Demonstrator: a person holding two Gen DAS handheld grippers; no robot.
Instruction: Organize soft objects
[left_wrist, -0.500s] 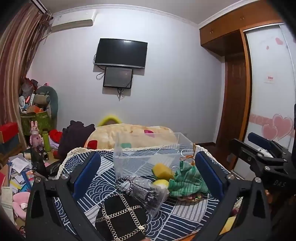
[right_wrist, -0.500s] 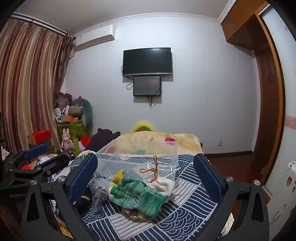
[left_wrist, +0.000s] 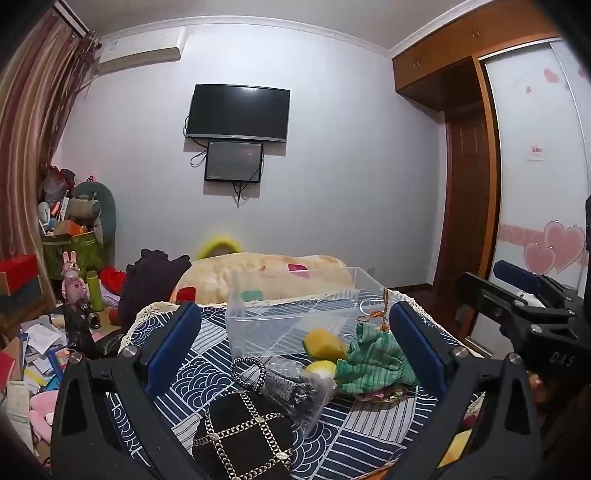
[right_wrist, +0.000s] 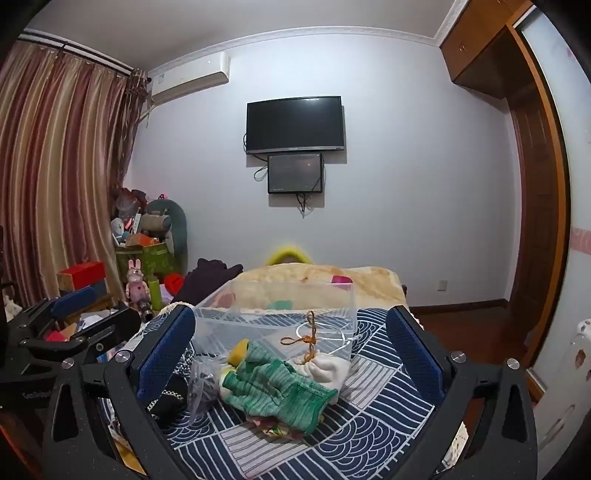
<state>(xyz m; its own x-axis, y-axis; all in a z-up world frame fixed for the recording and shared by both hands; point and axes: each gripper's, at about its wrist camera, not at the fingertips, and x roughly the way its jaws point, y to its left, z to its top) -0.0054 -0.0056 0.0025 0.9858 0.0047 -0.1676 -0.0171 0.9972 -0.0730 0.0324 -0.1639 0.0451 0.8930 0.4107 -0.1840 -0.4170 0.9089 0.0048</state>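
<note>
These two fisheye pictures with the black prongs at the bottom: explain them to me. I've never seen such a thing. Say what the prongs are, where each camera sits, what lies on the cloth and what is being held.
There is no robot here. A person holds a hand tool in each hand, and each tool carries a wide-angle camera looking forward along its two jaws.

One picture comes from the left gripper, the other from the right gripper. The blue-padded prongs are the jaws; on both tools they stand wide apart and hold nothing.

Both look over a blue patterned cloth. On it sit a clear plastic box, a green knitted cloth, yellow sponges, a white soft thing with an orange cord, a clear bag with something dark inside and a black chain-trimmed bag.

The box looks empty, so the tidying has seemingly not begun.
</note>
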